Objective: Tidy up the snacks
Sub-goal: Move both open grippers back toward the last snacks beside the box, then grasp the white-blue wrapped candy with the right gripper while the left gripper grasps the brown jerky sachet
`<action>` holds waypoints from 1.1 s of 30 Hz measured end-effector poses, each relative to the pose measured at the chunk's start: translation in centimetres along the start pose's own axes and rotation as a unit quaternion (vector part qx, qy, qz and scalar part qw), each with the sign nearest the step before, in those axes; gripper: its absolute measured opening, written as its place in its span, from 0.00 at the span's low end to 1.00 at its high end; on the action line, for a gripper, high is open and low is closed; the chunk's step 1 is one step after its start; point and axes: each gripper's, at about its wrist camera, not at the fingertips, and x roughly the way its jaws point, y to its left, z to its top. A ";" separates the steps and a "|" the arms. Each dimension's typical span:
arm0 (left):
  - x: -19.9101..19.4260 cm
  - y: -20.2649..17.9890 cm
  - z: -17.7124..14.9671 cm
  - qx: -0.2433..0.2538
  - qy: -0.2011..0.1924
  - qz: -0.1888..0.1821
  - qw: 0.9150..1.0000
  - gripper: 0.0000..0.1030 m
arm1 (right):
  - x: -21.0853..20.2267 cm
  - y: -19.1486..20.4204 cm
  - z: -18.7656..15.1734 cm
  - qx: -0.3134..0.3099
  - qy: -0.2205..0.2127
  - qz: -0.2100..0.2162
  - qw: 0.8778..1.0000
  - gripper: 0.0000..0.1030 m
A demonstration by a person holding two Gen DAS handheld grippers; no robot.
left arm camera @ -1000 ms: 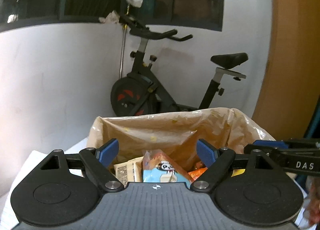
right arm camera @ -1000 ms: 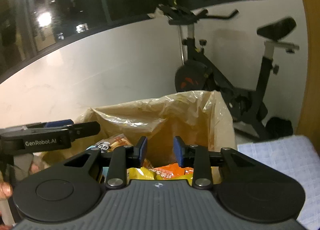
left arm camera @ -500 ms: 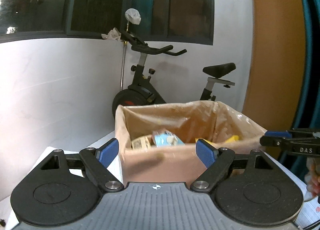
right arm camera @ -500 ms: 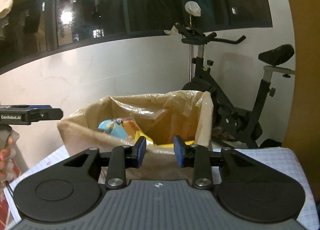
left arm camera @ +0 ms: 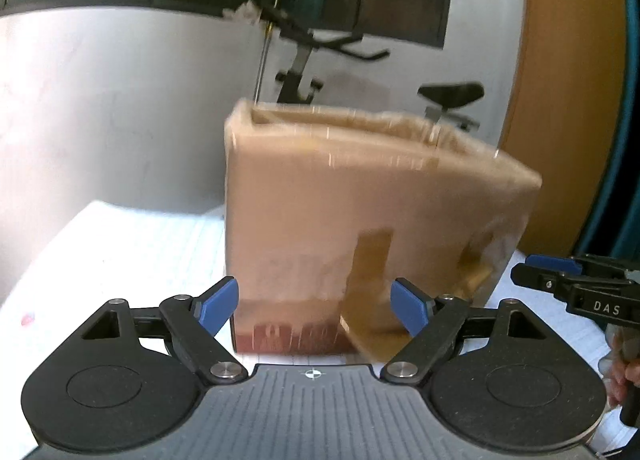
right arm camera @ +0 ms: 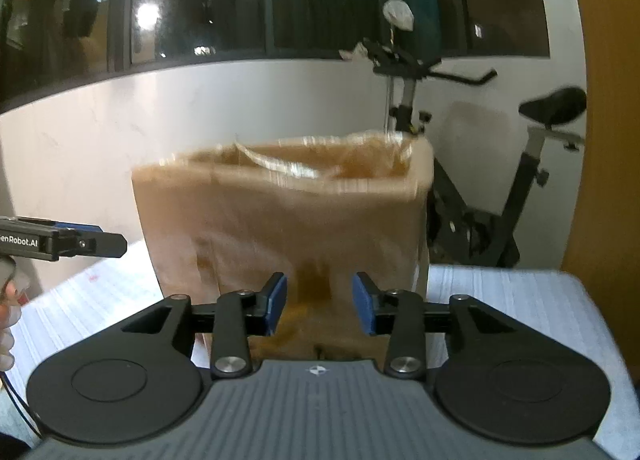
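A tall tan cardboard box lined with a clear plastic bag [left arm camera: 360,212] stands on the white-clothed table; it also shows in the right wrist view [right arm camera: 288,228]. Its snacks are hidden below the rim from here. My left gripper [left arm camera: 316,304] is open and empty, low in front of the box's near face. My right gripper [right arm camera: 319,302] is open a little and empty, also just in front of the box. Each gripper shows at the edge of the other's view: the right one [left arm camera: 576,288] and the left one [right arm camera: 68,242].
A black exercise bike [right arm camera: 500,196] stands behind the table against the white wall. An orange-brown panel [left arm camera: 568,100] rises at the right. The white tablecloth [right arm camera: 500,292] spreads around the box. Dark windows run above the wall.
Both grippers have dropped and pulled back from above the box's opening to low in front of it. The snacks inside have gone out of sight. The right jaws have opened somewhat wider.
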 end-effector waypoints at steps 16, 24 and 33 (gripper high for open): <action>3.6 0.4 -5.0 -0.017 0.081 0.015 0.996 0.82 | 5.6 3.0 -7.4 -0.030 0.092 -0.001 0.995 0.81; 4.3 0.9 -6.3 -0.028 0.097 0.020 0.995 0.82 | 8.6 2.3 -8.2 -0.009 0.119 -0.036 0.992 0.80; 5.4 -0.5 -7.8 -0.011 0.122 0.000 0.992 0.82 | 7.0 0.9 -8.8 0.034 0.111 -0.042 0.992 0.52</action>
